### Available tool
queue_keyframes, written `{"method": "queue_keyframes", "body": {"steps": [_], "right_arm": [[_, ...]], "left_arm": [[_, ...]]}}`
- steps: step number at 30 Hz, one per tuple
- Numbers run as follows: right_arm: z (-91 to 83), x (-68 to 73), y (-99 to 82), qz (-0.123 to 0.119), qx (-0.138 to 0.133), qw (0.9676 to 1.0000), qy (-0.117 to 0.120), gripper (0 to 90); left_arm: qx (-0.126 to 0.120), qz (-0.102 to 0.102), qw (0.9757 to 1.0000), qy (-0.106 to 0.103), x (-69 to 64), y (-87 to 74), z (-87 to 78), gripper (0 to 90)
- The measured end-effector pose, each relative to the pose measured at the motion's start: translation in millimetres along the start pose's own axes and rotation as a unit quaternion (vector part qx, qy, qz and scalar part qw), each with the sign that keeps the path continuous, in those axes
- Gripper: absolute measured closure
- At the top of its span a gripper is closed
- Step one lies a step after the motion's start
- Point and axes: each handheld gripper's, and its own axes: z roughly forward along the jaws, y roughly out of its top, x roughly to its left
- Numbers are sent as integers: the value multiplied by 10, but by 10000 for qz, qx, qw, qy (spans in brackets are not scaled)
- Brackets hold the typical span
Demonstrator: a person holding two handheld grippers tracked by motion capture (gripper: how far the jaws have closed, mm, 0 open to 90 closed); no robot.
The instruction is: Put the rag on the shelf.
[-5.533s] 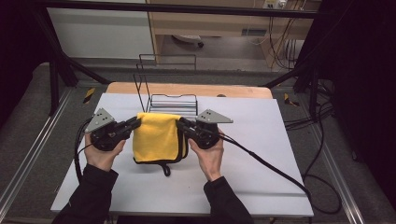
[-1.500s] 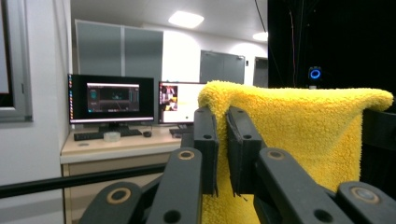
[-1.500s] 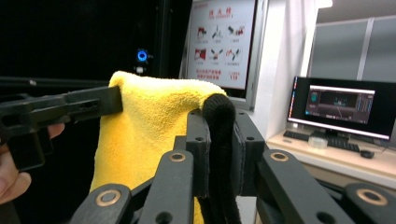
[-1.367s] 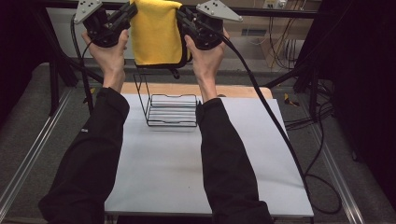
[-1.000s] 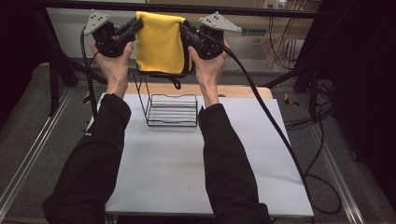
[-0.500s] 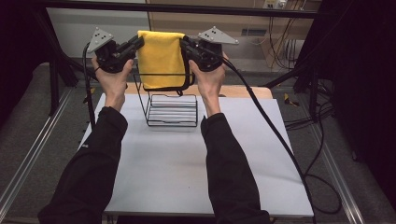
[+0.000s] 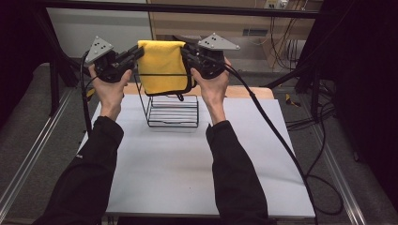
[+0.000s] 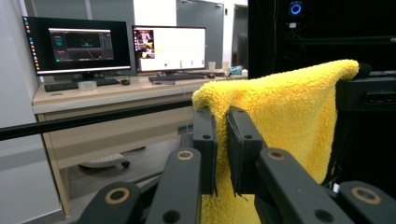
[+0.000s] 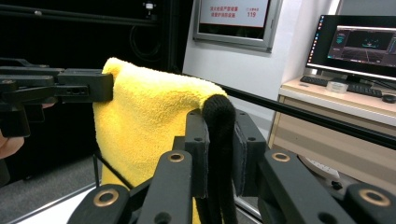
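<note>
We've got the yellow towel (image 7: 162, 65) stretched between both grippers, held up in the air over the black wire rack (image 7: 172, 110) at the far side of the white table (image 7: 187, 168). Left gripper (image 7: 136, 52) is clamped on the towel's left top corner; its own view shows the jaws pinching terry right at the fold (image 8: 219, 135). Right gripper (image 7: 187, 51) is clamped on the right top corner, pinching the black edge binding (image 9: 219, 126).

Handling, as we judge it: light, soft, fully limp. It drapes straight down from the two pinch points, and the lower edge and the black hang loop (image 7: 180, 96) dangle just above the rack's top wire. Terry pile gives decent friction, so slip looks unlikely, and nothing here is fragile. The risk we see is sag in the middle or snagging the loop on the wire.

Best hold is what we have: two top corners, on the hemmed edge, taut between hands. That keeps the towel flat for draping over the rack.
</note>
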Motion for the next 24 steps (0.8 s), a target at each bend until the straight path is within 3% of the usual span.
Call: {"method": "queue_keyframes", "body": {"steps": [12,24], "right_arm": [[-95,93,-109,-145,65,9997,168,791],[-219,209,-199,-342,491,9973,431,787]], "left_arm": [[173,32,9997,-146,-9,-101,-125,823],[494,79,9983,-312,-102,-227,-307,814]]}}
